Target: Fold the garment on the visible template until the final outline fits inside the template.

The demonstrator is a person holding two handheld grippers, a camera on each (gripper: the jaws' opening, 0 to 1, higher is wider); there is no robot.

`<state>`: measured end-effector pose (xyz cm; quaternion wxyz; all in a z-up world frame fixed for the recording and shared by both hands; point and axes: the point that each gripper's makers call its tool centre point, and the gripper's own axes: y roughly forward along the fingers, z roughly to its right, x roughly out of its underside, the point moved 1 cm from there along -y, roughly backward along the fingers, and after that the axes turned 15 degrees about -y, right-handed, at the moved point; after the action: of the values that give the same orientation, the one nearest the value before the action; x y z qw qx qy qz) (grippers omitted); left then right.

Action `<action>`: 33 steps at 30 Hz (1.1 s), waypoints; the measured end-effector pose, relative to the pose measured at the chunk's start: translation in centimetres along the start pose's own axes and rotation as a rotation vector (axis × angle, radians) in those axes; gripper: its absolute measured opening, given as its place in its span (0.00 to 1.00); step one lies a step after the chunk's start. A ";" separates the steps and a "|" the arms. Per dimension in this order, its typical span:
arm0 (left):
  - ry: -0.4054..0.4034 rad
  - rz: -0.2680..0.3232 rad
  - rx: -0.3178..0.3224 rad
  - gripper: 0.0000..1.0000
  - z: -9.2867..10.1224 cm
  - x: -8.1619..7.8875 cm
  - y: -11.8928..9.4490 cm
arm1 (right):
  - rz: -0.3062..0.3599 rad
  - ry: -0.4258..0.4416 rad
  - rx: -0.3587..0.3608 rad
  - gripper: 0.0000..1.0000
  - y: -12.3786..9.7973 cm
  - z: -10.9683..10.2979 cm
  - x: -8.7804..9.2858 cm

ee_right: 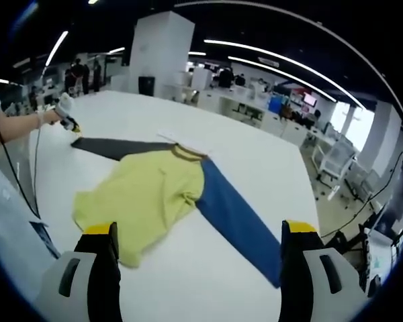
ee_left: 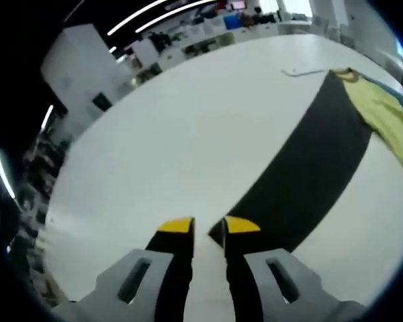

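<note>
Left claw (ee_left: 208, 228), lower centre of the left gripper view, nearly pressed together, empty, at the dark sleeve (ee_left: 309, 181) tip. Right claw (ee_right: 200, 231) spread wide, empty, above the table (ee_right: 269, 161). Garment (ee_right: 144, 194) mid-frame, rumpled. Risk: a tug on one sleeve skews the body.

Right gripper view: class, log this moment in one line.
garment: yellow shirt crumpled on table | sleeves: grey, blue spread | right tongs: open, empty
</note>
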<state>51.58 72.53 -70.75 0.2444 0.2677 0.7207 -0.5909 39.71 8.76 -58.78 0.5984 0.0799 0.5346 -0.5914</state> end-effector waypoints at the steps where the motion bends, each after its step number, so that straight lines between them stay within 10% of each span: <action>1: 0.000 0.002 0.000 0.13 0.0 -0.1 -0.1 | 0.003 0.002 0.001 1.00 0.0 0.0 0.0; 8: -0.013 0.023 0.041 0.05 1.1 -0.9 -1.1 | 0.012 -0.003 -0.005 1.00 -0.1 0.1 0.1; 33: 0.010 0.135 0.199 0.29 6.2 -4.9 -6.0 | 0.055 0.015 0.001 1.00 -0.7 0.0 0.3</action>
<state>51.35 65.04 -64.23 0.2525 0.3415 0.6399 -0.6405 39.04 8.40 -58.58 0.6101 0.0992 0.5366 -0.5745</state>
